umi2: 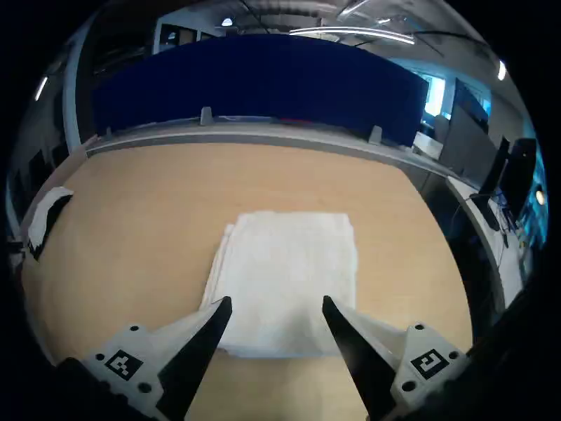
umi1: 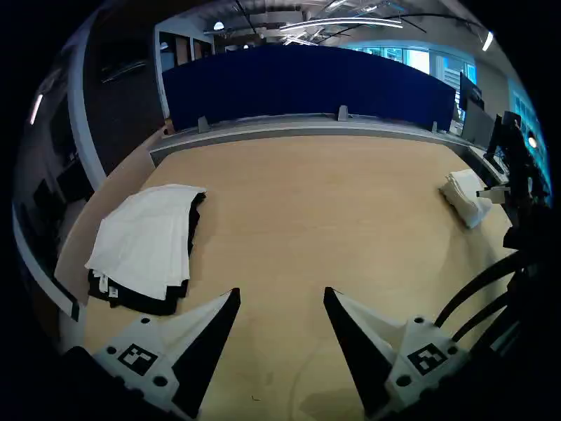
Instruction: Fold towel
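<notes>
A folded white towel (umi2: 287, 281) lies flat on the wooden table (umi2: 175, 203), right in front of my right gripper (umi2: 276, 306). That gripper is open, its fingertips hovering over the towel's near edge with nothing between them. In the left gripper view the same folded towel (umi1: 466, 196) sits far off at the right side of the table (umi1: 315, 210). My left gripper (umi1: 280, 296) is open over bare wood. A stack of white and black towels (umi1: 147, 245) lies to its left; that stack (umi2: 45, 214) appears at the left edge in the right gripper view.
A dark blue partition (umi1: 308, 84) runs along the table's far edge on a grey rail (umi1: 294, 130). Monitors and desk gear (umi1: 505, 147) stand past the table's right side, and black chair arms (umi1: 484, 295) curve in near my left gripper.
</notes>
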`<state>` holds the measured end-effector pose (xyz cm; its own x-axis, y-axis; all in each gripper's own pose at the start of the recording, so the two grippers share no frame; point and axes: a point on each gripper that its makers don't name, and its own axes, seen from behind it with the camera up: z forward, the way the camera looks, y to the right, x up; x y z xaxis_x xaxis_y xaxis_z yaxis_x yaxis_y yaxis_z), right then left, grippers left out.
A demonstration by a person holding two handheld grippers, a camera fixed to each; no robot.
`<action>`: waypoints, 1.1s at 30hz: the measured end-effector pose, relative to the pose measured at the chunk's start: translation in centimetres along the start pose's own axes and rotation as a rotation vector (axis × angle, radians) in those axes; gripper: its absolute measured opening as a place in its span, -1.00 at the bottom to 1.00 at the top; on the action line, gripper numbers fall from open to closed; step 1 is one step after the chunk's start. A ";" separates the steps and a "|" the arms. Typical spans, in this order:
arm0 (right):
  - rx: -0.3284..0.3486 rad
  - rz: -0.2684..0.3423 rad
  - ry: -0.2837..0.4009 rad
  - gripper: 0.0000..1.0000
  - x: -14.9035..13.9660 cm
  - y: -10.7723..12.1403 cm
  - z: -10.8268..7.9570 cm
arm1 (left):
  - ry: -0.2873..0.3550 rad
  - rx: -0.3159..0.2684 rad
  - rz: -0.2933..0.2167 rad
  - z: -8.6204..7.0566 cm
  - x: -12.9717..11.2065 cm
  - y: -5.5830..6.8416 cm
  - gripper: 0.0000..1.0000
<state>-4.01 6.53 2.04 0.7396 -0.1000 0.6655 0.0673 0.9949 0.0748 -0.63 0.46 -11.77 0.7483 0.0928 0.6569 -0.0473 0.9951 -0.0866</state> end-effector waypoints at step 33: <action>-0.014 -0.008 -0.034 1.00 4.6 2.0 8.5 | -0.024 0.032 -0.008 1.2 -0.5 -1.2 0.76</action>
<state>-6.19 7.93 11.54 0.7155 -0.1080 0.6902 0.0824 0.9941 0.0701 -1.76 -0.78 -11.12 0.7326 0.0848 0.6754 -0.0625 0.9964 -0.0573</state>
